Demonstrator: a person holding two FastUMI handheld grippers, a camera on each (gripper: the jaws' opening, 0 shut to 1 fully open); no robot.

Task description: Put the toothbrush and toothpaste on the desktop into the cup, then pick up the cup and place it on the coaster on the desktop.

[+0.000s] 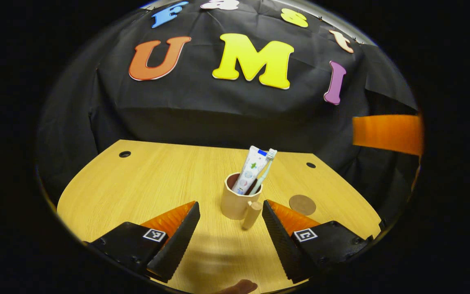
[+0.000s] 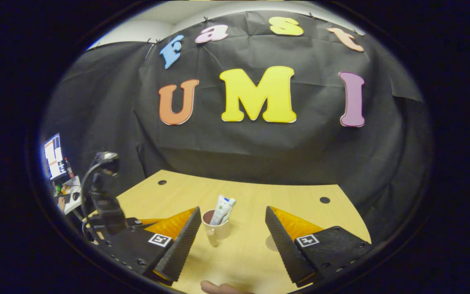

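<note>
A beige cup [image 1: 235, 202] with a stubby handle [image 1: 252, 215] stands upright on the wooden desktop [image 1: 145, 188]. Inside it lean a white toothpaste tube [image 1: 250, 168] and a pale toothbrush [image 1: 266, 168], bristles up. A round brown coaster [image 1: 302, 204] lies bare just right of the cup. My left gripper [image 1: 230, 204] is open, its fingers flanking the cup's near side without touching it. In the right gripper view the cup [image 2: 218, 229], toothpaste [image 2: 221, 209] and toothbrush [image 2: 230, 207] sit farther off. My right gripper [image 2: 233, 210] is open and holds nothing. The coaster [image 2: 270, 243] peeks out beside its right finger.
Two cable holes [image 1: 125, 154] [image 1: 311, 165] mark the desktop's far corners. A blurred orange shape [image 1: 386, 134] hangs at the right edge of the left gripper view. A black device with a cable [image 2: 104, 196] stands left of the table, with a monitor [image 2: 53, 157] behind it.
</note>
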